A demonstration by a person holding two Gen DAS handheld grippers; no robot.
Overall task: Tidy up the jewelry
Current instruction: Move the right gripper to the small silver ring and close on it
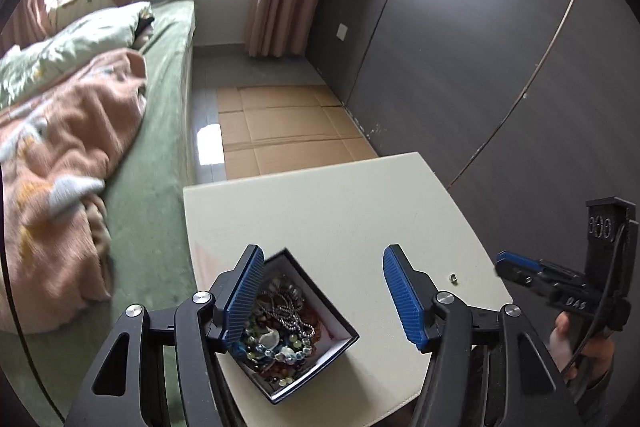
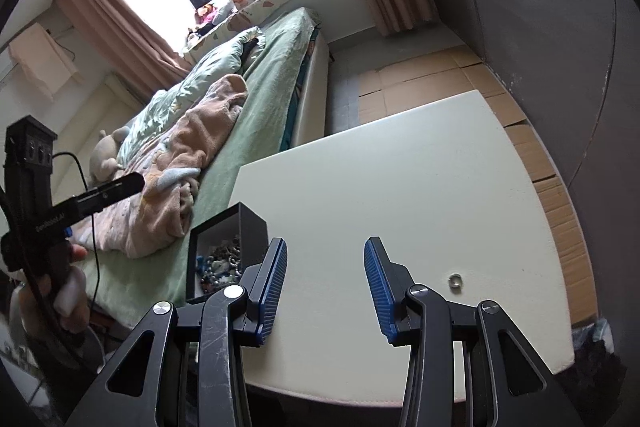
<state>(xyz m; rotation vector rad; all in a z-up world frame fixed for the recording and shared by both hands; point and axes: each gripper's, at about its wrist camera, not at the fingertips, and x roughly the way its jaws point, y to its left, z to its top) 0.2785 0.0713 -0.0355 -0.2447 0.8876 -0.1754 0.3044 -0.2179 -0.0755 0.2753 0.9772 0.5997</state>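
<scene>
Here, the left gripper point(image 1: 324, 291) is spreading wide above an open dark box point(image 1: 320, 355) brimming with beaded jewelry point(image 1: 280, 323); the right gripper point(image 2: 325, 287) is gaping, empty; a ring point(image 2: 455, 281) is lying at its three o'clock.

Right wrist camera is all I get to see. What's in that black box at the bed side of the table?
Observer: The black square box is heaped with coloured bead strings, and a silver chain lies on top.
Operator: Is the other claw grabbing it?
Observer: No. The left claw is open wide. One blue pad overlaps the box's left rim, the other is clear of it.
Operator: Is the box black inside too?
Observer: No, it has a white lining.
</scene>
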